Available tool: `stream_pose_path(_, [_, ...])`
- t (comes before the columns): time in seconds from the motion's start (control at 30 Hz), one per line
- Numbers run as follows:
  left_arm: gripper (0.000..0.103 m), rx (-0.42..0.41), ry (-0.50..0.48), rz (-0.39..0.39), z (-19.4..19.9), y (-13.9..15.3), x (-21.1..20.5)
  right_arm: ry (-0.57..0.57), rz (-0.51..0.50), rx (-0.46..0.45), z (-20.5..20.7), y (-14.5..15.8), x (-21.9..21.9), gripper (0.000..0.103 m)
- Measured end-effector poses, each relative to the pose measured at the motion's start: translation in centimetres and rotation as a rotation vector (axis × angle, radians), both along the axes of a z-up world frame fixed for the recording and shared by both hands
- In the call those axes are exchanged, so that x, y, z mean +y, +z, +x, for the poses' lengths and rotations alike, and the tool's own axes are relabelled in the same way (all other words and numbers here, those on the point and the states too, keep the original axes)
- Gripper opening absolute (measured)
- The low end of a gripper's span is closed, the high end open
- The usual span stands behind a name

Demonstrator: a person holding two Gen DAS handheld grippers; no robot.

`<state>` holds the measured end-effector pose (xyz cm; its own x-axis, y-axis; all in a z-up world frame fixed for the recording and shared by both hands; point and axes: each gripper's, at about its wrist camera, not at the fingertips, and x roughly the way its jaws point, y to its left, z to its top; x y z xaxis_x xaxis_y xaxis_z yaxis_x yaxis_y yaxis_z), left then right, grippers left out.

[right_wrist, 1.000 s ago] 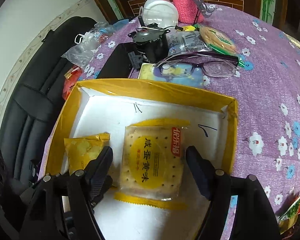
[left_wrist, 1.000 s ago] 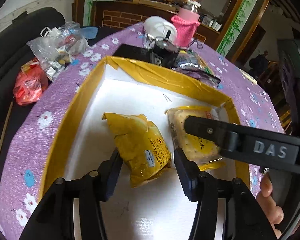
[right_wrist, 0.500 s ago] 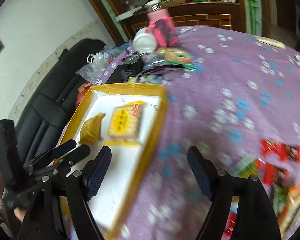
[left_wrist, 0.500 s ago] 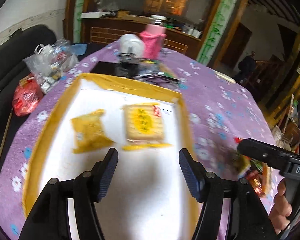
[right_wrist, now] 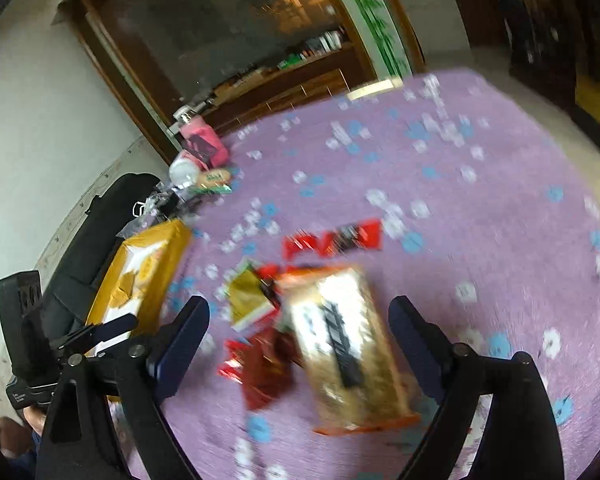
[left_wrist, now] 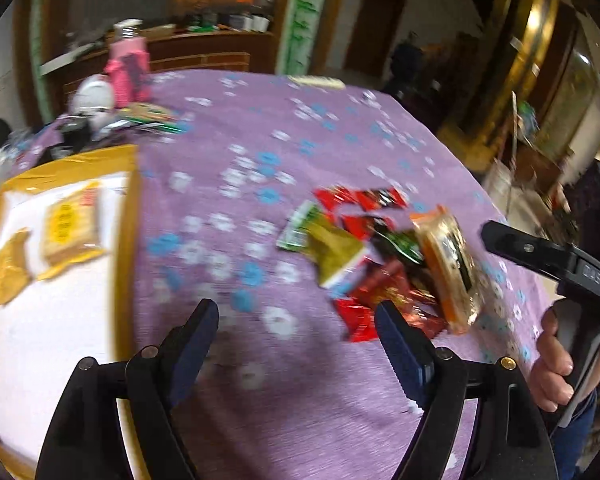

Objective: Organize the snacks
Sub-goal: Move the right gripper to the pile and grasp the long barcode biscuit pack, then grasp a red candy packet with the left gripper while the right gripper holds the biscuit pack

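A yellow-rimmed white box [left_wrist: 128,216] holds two yellow cracker packets [left_wrist: 70,224] at the left of the purple flowered table; it also shows in the right wrist view [right_wrist: 172,252]. A heap of loose snacks lies to its right: an orange-edged packet [left_wrist: 446,264] [right_wrist: 348,344], red packets [left_wrist: 360,198] [right_wrist: 332,240] and a gold packet [left_wrist: 332,250] [right_wrist: 248,296]. My left gripper [left_wrist: 296,322] is open and empty above the cloth, between box and heap. My right gripper [right_wrist: 300,320] is open and empty, hovering over the orange-edged packet. The frames are blurred.
At the table's far side stand a pink sleeved bottle [left_wrist: 126,68] [right_wrist: 202,142], a white mask [left_wrist: 94,94] and small clutter. A black chair [right_wrist: 88,248] is beyond the box. The right gripper's body [left_wrist: 548,258] and hand show at the right of the left wrist view.
Both grippers have swung right, away from the box and its two cracker packets, to the snack heap. Both stayed open and empty.
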<state>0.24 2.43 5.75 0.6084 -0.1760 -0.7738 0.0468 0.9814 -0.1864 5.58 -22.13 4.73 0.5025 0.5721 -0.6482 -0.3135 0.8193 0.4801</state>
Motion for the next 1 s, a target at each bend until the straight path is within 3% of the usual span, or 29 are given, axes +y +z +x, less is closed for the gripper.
stream_pose_path(0.17, [0.083, 0.028, -0.052, -0.047, 0.8, -1.7, -2.5, -0.001, -0.032, 0.029, 0.6, -0.6, -0.1, 0.091])
stream_pose_path(0.53, [0.083, 0.015, -0.153, -0.024, 0.4, -3.1, -4.7, 0.072, -0.303, 0.023, -0.3, -2.6, 3.7, 0.09])
stream_pose_path(0.57, [0.083, 0.014, -0.155, -0.02, 0.3, -3.1, -4.7, 0.07, -0.327, 0.024, -0.3, -2.8, 4.0, 0.089])
stream_pose_path(0.63, [0.083, 0.011, -0.161, -0.012, 0.1, -3.2, -4.8, 0.058, -0.363, 0.027, -0.2, -3.0, 4.1, 0.076])
stream_pose_path(0.67, [0.083, 0.011, -0.163, -0.014, 0.2, -3.2, -4.7, 0.05, -0.371, 0.044, 0.0, -3.4, 4.0, 0.064])
stream_pose_path(0.7, [0.083, 0.012, -0.166, -0.017, 0.1, -3.2, -4.7, 0.047, -0.367, 0.063, 0.2, -3.6, 3.8, 0.058])
stream_pose_path(0.87, [0.083, 0.005, -0.161, -0.03, 0.1, -2.7, -4.6, -0.003, -0.361, 0.047, 0.2, -3.2, 3.0, 0.057])
stream_pose_path(1.0, [0.083, -0.006, -0.157, -0.046, -0.3, -1.5, -4.8, -0.071, -0.282, 0.036, 0.6, -2.3, 1.1, 0.057])
